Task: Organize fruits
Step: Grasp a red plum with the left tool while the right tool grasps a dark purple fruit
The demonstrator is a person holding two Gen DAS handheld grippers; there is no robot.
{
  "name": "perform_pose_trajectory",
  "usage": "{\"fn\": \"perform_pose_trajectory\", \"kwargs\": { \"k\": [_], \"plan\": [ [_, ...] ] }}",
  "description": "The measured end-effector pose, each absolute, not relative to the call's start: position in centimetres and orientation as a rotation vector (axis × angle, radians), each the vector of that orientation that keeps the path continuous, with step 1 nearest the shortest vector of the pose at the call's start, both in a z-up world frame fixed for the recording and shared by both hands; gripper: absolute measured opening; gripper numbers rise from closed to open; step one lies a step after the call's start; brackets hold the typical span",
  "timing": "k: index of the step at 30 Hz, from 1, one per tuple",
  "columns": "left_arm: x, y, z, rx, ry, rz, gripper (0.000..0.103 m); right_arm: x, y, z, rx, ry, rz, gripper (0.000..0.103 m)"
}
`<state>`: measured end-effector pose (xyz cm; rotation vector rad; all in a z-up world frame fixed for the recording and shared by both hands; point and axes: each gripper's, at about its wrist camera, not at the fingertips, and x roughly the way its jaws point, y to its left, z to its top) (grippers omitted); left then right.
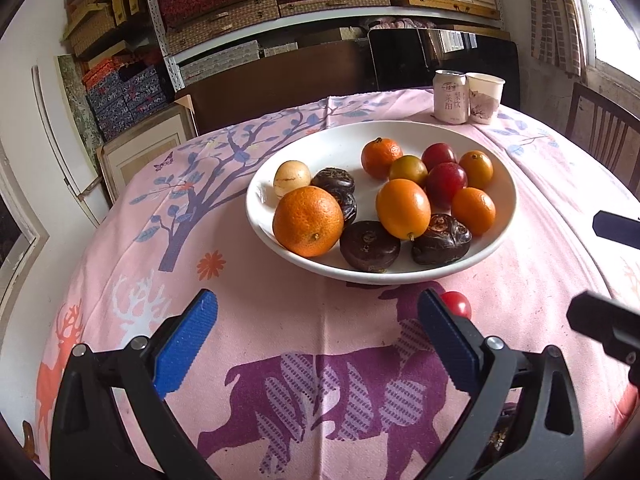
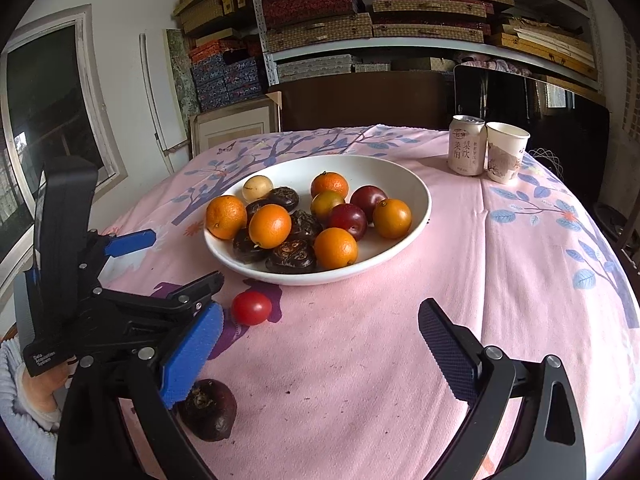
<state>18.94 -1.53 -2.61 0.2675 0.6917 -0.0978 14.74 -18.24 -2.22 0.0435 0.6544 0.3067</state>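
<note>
White bowl [image 1: 256,200] [image 2: 420,200] sits mid-table on the pink printed tablecloth [image 1: 280,320] [image 2: 400,340], holding a mixed pile of fruit: several oranges and small citrus, two dark red plums, one pale round fruit, and several dark brown water chestnuts. Two items lie outside the bowl: a red cherry tomato [image 1: 458,304] [image 2: 251,307] on the cloth just in front of the bowl's near rim, and one dark water chestnut [image 2: 208,408] closer to the cameras, partly behind the right gripper's blue finger pad. Left gripper [image 1: 318,316] [image 2: 180,260]: fingers wide apart, nothing between them, hovering over the cloth short of the bowl; its right finger sits just beside the tomato, contact cannot be told. Right gripper [image 2: 320,328]: fingers also spread wide and empty, aimed toward the bowl. Far edge of table: a drink can [image 1: 451,97] [image 2: 467,145] touching a paper cup [image 1: 485,98] [image 2: 506,152]. Shelves of boxes behind.
</note>
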Motion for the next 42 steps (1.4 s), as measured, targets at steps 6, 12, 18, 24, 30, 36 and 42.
{"fn": "perform_pose_trajectory", "kwargs": {
  "k": [6,12,18,24,30,36,42],
  "plan": [
    [19.0,-1.2,-2.4,0.250,0.689,-0.093,0.098,13.0,-16.4,-2.6,-0.020,0.670,0.387,0.099],
    [18.9,-1.2,-2.4,0.260,0.685,-0.093,0.098,12.3,-14.0,-3.5,-0.087,0.737,0.515,0.099],
    [18.9,-1.2,-2.4,0.258,0.692,-0.093,0.098,12.0,-13.4,-3.9,-0.085,0.780,0.564,0.096],
    [19.1,-1.3,-2.6,0.260,0.698,-0.095,0.098,12.1,-12.6,-4.8,-0.100,0.863,0.599,0.069],
    [19.2,-1.4,-2.9,0.268,0.705,-0.098,0.098,12.4,-12.6,-5.5,-0.084,0.917,0.609,0.042],
    [18.7,-2.1,-2.7,0.247,0.704,-0.194,0.098,12.1,-14.9,-4.0,-0.014,0.842,0.551,0.041],
    [19.3,-3.3,-3.6,0.168,0.779,-0.353,0.098,12.4,-17.3,-3.4,0.058,0.822,0.485,0.042]
  ]
}}
